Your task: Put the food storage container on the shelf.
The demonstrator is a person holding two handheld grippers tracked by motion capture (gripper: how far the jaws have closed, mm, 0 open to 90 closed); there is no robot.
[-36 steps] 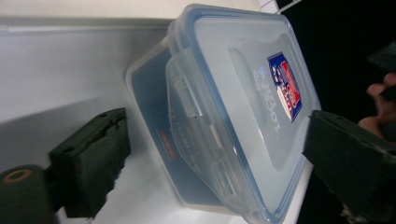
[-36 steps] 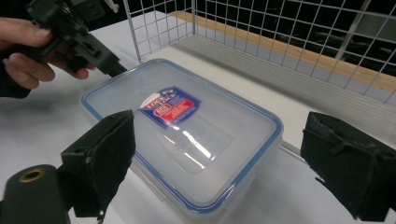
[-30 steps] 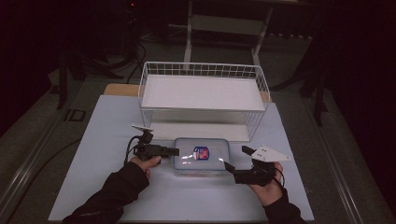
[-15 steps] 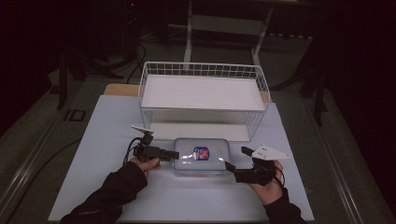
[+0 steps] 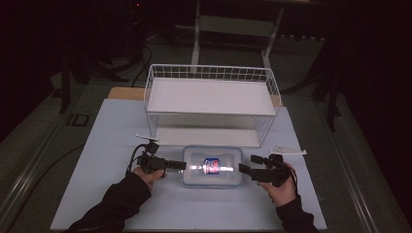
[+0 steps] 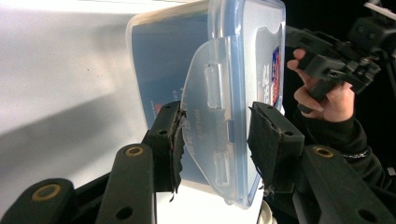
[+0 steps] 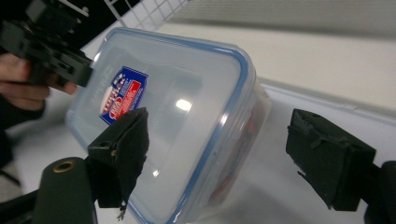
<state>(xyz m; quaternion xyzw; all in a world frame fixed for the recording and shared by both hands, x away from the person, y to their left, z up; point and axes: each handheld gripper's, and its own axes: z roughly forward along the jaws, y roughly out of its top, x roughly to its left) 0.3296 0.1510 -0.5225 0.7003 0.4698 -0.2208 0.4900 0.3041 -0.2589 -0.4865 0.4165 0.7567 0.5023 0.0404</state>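
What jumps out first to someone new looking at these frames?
The clear plastic container with a blue-rimmed lid and a red-and-blue sticker, lit brightly at the near centre of the pale table. The left tool is clamped on its side latch flap, while the right tool stands open at the opposite end. Behind it sits a white wire basket.
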